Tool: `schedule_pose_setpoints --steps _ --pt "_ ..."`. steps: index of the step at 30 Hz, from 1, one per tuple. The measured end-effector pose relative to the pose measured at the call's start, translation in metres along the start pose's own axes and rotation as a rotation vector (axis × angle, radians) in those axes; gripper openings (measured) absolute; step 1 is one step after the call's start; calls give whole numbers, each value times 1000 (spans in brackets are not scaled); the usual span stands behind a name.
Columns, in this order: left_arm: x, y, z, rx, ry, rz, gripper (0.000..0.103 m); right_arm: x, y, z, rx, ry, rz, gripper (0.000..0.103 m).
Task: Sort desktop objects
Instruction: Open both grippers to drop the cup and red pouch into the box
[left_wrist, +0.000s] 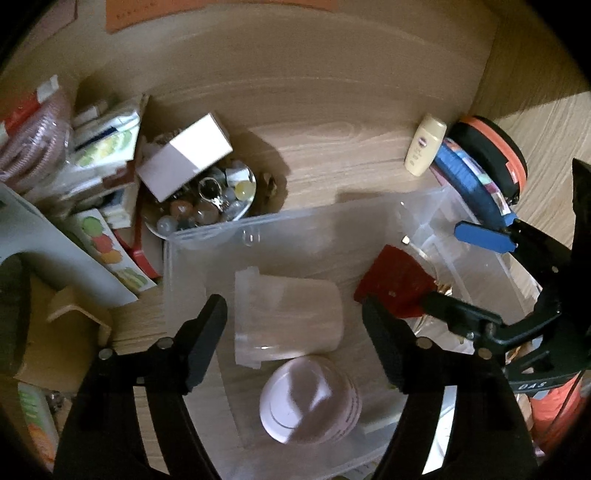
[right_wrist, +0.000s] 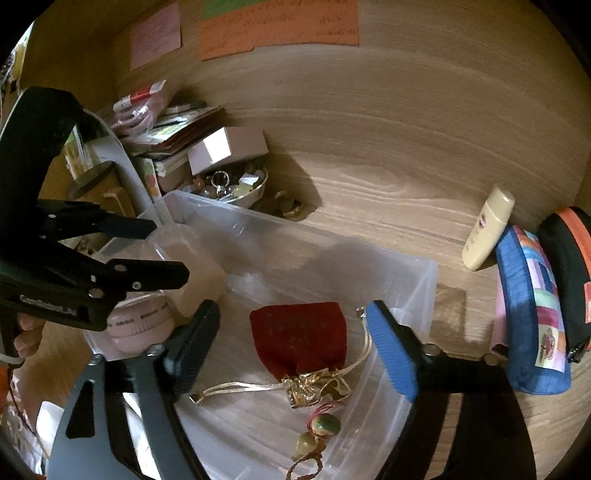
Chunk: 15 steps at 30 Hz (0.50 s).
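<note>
The left tool (right_wrist: 162, 251) carries faint embossed lettering, unreadable. Both tools are spread, pinching nothing. The red velvet pouch (right_wrist: 299, 339), gold-corded, lies in the clear plastic bin (right_wrist: 424, 280) below the right tool (right_wrist: 291, 350).

The writing on the orange note (right_wrist: 280, 27) and the pink note (right_wrist: 155, 35) is showing too small to read, and the frame edge is cutting the orange note's top. The pink-lidded jar (left_wrist: 310, 400) is blurring, its side print illegible. The left gripper (right_wrist: 159, 251) is hiding part of the frosted container (right_wrist: 195, 266). The pile of packets (left_wrist: 99, 155) is running off the left edge.
</note>
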<state>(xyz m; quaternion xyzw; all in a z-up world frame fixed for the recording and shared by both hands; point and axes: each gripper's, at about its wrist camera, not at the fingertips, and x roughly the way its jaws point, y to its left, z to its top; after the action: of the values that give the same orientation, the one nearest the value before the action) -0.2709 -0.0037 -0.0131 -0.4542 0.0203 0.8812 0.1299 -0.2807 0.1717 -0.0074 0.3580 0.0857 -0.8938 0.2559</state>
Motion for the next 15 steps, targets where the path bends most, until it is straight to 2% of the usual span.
schedule_pose_setpoints --steps 6,9,15 --pt "-18 2 -2 -15 -44 57 84 -3 6 -1 -2 -7 9 83" --pt "-27 3 -3 -29 -62 75 92 -5 9 -1 8 -4 12 84" --pt "-47 9 -9 -75 -93 93 93 -14 8 4 19 1 20 84"
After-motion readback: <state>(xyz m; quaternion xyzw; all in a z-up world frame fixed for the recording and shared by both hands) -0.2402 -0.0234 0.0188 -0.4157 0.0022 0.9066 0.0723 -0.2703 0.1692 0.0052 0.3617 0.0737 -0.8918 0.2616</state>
